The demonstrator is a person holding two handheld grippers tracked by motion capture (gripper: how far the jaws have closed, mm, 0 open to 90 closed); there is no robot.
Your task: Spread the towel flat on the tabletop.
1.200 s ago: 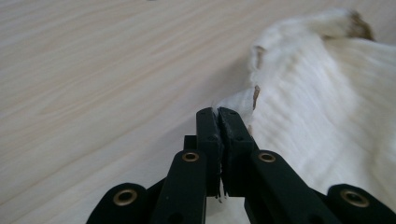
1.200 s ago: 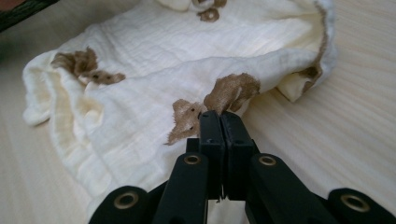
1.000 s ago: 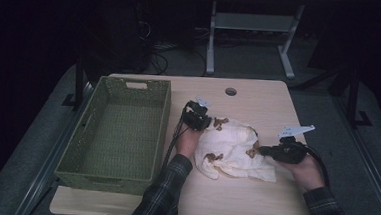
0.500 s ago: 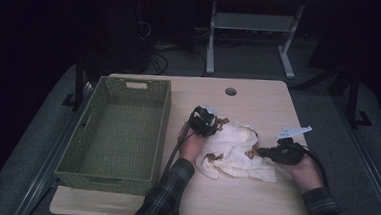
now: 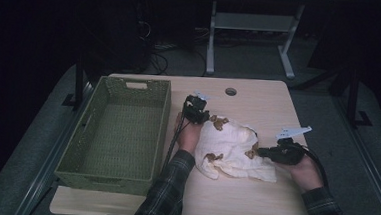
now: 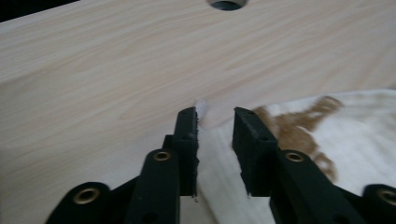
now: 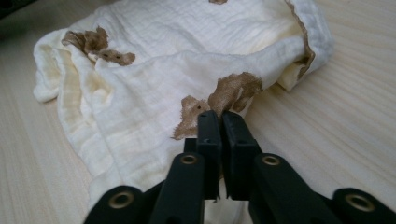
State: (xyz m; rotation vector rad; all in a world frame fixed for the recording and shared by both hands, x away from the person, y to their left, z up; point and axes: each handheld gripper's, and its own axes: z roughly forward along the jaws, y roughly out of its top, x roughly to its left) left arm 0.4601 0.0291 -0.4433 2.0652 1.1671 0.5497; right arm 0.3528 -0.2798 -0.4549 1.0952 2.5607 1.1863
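High view shows my desk (image 5: 243, 201) with the green basket (image 5: 119, 133) along its left edge, kept near for the cloth (image 5: 233, 150) lying mid-desk. My right hand-held gripper (image 5: 262, 152) pinches its right edge to anchor it; my left hand-held gripper (image 6: 215, 122), jaws just opening, straddles the far-left corner ungripped.

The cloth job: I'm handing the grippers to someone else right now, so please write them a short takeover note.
Left gripper: jaws have just been opening, a gap shows between them, and the cloth's far-left corner lies under the tips, unpinched.
Right gripper: shut on the cloth's right edge, by a brown print.
The cloth lies crumpled on the table, right of the green basket, which holds nothing.
Done: right edge gripped.
Left: probably re-grip the left corner, fold, then perhaps move it into the basket.
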